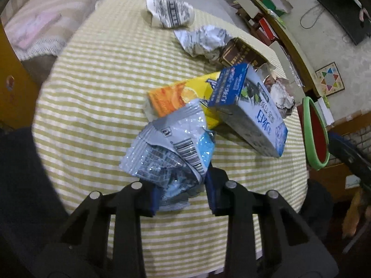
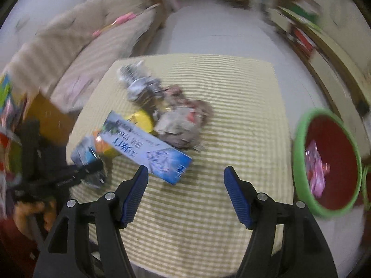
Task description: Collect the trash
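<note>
Foil wrapper point(image 1: 171, 153) clamped in my left fingers point(image 1: 180, 194), just above the tabletop point(image 1: 97, 88). Thin grip; it may slip out. Right fingers point(image 2: 185, 194) apart, empty. Swinging toward bin point(image 2: 299, 169) could clip carton point(image 2: 148, 148).

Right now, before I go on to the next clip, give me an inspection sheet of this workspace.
Surface: table under a yellow-and-white striped cloth.
Job's things: silver-blue snack wrapper; blue-white carton leaning on an orange-yellow juice carton; crumpled printed papers at the far end; green-rimmed red bin beside the table, pink wrapper inside.
Clutter: brown box and crumpled foil.
Grippers: left gripper shut on the snack wrapper; right gripper open, nothing between its pads.
Cables: one loops on the wall under a dark screen.
Surroundings: sofa, shelves, game board on the wall.
</note>
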Demonstrator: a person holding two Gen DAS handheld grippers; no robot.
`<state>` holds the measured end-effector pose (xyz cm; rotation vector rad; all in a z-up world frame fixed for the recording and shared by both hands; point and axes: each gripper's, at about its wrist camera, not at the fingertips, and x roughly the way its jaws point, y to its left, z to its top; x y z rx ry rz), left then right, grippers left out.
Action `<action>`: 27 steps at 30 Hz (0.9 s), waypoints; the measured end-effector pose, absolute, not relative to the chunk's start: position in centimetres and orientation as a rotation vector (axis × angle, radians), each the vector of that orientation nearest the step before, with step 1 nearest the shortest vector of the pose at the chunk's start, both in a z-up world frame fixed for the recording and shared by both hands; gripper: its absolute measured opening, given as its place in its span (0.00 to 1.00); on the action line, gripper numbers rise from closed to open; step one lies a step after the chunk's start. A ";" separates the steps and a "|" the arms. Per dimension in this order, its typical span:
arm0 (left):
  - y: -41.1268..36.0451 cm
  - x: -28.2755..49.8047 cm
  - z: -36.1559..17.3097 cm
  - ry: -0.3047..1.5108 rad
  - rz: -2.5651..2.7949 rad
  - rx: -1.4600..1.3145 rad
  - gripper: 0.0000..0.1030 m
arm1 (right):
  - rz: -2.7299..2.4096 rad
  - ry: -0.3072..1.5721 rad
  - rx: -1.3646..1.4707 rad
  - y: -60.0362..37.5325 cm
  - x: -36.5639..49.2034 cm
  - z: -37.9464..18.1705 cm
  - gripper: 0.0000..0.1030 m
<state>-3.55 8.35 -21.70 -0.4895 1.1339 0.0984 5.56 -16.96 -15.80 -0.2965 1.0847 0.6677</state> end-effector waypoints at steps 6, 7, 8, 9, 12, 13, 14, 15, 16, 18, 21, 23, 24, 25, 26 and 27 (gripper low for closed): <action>9.0 -4.4 -20.6 1.111 0.100 -0.463 0.29 | 0.812 1.136 -0.493 -11.8 6.0 -19.3 0.64; 9.2 -4.2 -20.6 1.112 0.098 -0.470 0.29 | 0.827 1.152 -0.502 -11.3 6.2 -19.9 0.64; 9.3 -4.3 -20.6 1.113 0.095 -0.479 0.30 | 0.838 1.165 -0.514 -10.9 6.3 -20.4 0.67; 9.3 -4.3 -20.6 1.114 0.092 -0.482 0.30 | 0.839 1.169 -0.536 -10.4 6.3 -20.9 0.70; 9.1 -4.1 -20.9 1.121 0.085 -0.489 0.31 | 0.821 1.158 -0.604 -9.6 6.4 -22.2 0.74; 9.1 -4.1 -21.1 1.123 0.083 -0.491 0.31 | 0.813 1.153 -0.620 -9.4 6.4 -22.5 0.74; 9.0 -4.1 -21.2 1.128 0.081 -0.494 0.31 | 0.806 1.150 -0.638 -9.4 6.4 -22.8 0.71; 9.1 -4.2 -21.3 1.130 0.078 -0.495 0.31 | 0.793 1.154 -0.652 -9.3 6.5 -23.0 0.67; 9.1 -4.2 -21.4 1.134 0.075 -0.497 0.31 | 0.785 1.162 -0.661 -9.4 6.4 -23.1 0.59; 9.1 -4.3 -21.5 1.137 0.073 -0.496 0.31 | 0.790 1.202 -0.649 -9.6 6.2 -23.0 0.57; 8.9 -4.0 -21.5 1.138 0.076 -0.480 0.32 | 0.776 1.300 -0.616 -10.3 5.5 -22.7 0.56; 8.9 -3.9 -21.6 1.141 0.078 -0.471 0.32 | 0.784 1.365 -0.539 -11.0 5.3 -22.2 0.56; 8.9 -3.8 -21.7 1.144 0.079 -0.468 0.32 | 0.790 1.396 -0.507 -11.2 5.1 -22.2 0.58; 8.9 -3.7 -21.9 1.149 0.081 -0.465 0.33 | 0.799 1.428 -0.468 -11.5 5.1 -22.2 0.57; 8.9 -3.6 -22.1 1.155 0.083 -0.466 0.33 | 0.802 1.430 -0.453 -11.6 5.0 -22.1 0.57; 8.9 -3.6 -22.3 1.159 0.085 -0.468 0.34 | 0.804 1.409 -0.445 -11.6 4.8 -21.7 0.57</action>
